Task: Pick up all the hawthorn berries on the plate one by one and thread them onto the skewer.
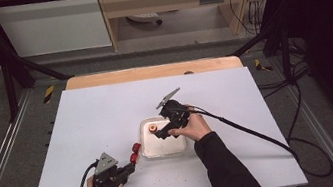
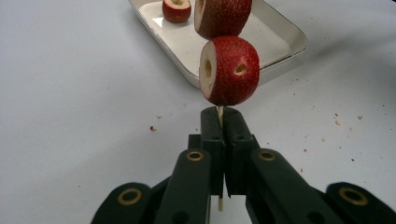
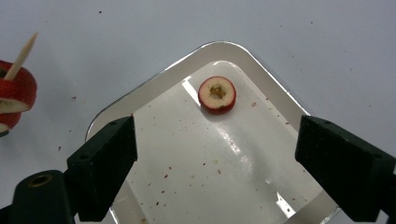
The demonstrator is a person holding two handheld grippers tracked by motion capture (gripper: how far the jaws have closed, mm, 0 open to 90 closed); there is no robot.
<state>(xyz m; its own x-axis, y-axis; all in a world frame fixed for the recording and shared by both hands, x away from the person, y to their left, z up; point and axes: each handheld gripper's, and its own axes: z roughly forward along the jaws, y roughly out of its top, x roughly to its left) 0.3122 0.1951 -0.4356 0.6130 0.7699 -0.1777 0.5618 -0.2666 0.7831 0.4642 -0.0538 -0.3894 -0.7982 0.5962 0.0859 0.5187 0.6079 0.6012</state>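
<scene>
Your left tool (image 2: 219,122) is pinching the skewer (image 2: 219,112) tight by its bare end, so the two fruit pieces (image 2: 229,70) stay clear of the table (image 1: 98,119). Your right tool (image 3: 215,154) hangs spread wide over the tray (image 3: 261,70), lined up on the last fruit slice (image 3: 217,94) at its far end.

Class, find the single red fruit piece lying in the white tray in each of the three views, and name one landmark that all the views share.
High view: fruit piece in the white tray's far left corner.
Left gripper view: fruit piece at top centre, inside the tray.
Right gripper view: fruit piece above centre.
Shared landmark: the tray.
</scene>
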